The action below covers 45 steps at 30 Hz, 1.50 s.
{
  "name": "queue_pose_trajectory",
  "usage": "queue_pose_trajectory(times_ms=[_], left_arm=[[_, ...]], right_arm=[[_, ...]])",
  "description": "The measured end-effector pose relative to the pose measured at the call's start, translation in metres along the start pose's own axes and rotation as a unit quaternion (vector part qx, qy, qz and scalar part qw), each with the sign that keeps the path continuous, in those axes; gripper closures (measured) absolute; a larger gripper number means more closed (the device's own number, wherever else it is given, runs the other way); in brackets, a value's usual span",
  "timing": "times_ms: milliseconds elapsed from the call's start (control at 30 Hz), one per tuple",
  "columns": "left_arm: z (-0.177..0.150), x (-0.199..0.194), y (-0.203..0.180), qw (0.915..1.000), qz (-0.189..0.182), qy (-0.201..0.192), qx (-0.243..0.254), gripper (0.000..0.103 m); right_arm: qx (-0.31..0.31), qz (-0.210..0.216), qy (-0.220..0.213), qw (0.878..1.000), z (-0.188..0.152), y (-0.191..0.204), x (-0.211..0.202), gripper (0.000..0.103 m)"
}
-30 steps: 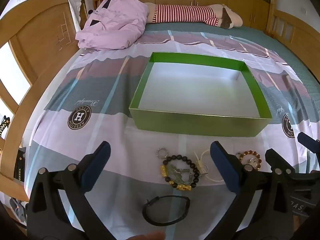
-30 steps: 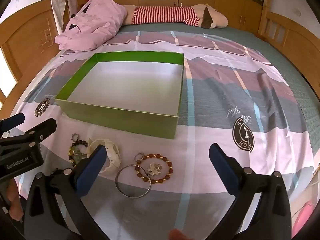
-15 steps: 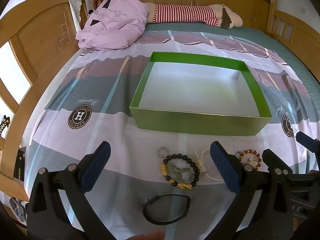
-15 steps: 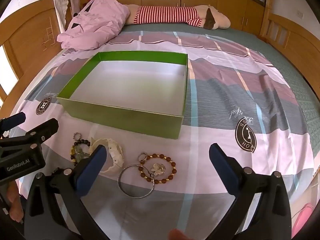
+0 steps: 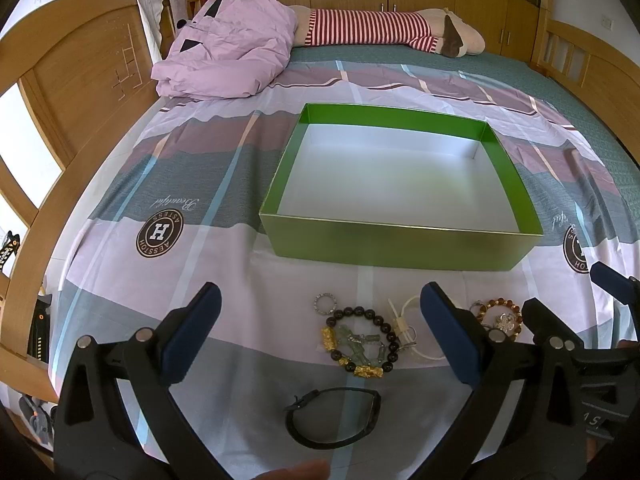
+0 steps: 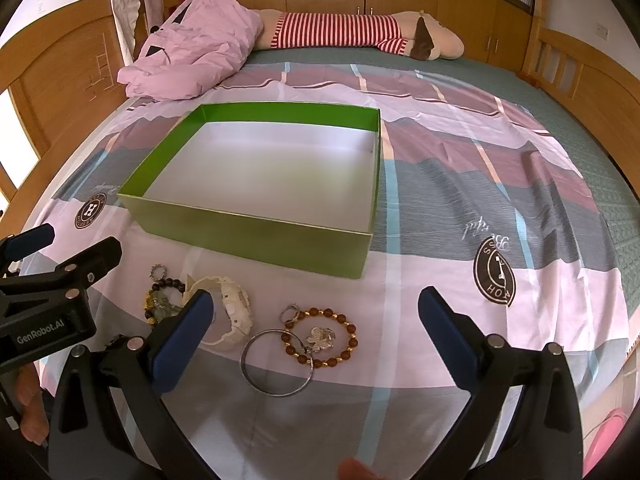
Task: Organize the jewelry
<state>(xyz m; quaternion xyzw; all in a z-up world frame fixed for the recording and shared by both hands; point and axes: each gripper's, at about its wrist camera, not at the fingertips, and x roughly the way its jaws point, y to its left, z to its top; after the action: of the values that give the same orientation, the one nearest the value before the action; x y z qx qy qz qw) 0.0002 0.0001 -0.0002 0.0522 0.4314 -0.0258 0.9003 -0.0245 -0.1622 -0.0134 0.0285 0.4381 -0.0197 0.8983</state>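
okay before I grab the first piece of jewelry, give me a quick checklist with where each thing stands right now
1. Left gripper open, holding nothing: ok.
2. Right gripper open, holding nothing: ok.
3. Green box open, inside bare: ok.
4. Black bead bracelet between the left gripper's fingers in view, on the bedsheet: ok.
5. Amber bead bracelet separate from the silver bangle: not ok, they overlap.
6. White watch free to lift: cannot tell, partly hidden.
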Motion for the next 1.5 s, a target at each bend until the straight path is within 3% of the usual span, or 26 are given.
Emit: queue_pose_trajectory(times_ms=[1500], left_arm=[[-0.002, -0.001, 0.0004, 1.0, 0.002, 0.002, 0.001, 0.002]], right_arm=[[-0.004, 0.002, 0.0, 1.0, -0.0002, 0.0047, 0.0001, 0.001]])
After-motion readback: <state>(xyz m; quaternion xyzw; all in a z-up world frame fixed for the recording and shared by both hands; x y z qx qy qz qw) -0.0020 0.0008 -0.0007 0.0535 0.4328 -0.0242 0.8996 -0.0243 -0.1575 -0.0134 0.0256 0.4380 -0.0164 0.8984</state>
